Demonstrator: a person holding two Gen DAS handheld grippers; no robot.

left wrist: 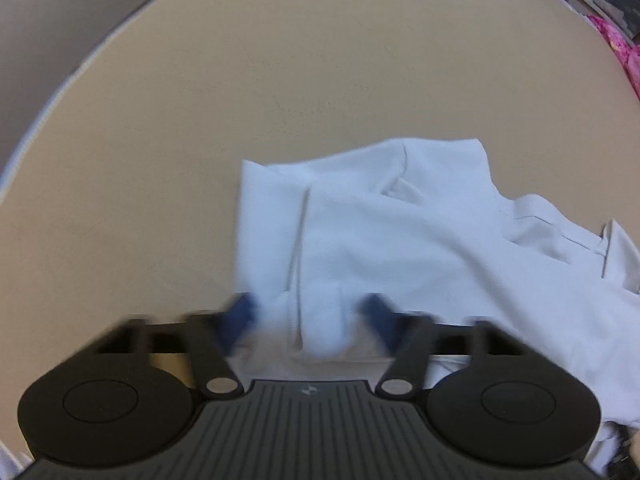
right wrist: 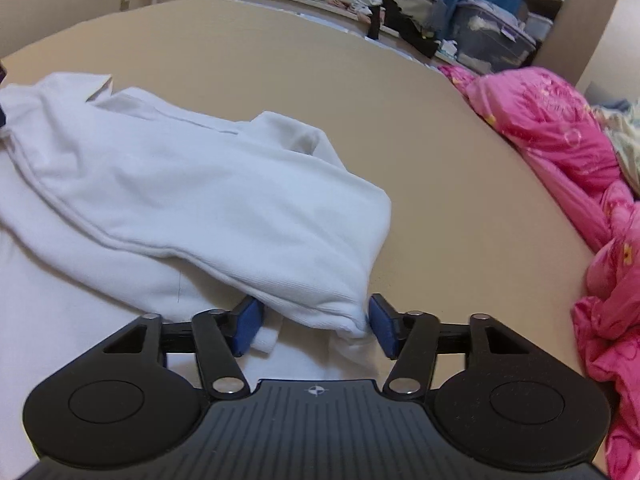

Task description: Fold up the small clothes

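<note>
The white garment (right wrist: 192,184) lies rumpled on the tan desk (left wrist: 280,60), long axis running between the hands, an end bunched inside each pair: left tongs (left wrist: 308,316) and right tongs (right wrist: 312,320) part-closed, grip not yet certain.

Left gripper (left wrist: 310,320) and right gripper (right wrist: 316,322) (both half-closed)

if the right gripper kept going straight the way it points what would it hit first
Most likely the white garment: a folded edge of it already lies between the right gripper's blue pads, so pushing on would drive into that cloth, with the beige table under it. Whether the pads already press it is unclear.
</note>
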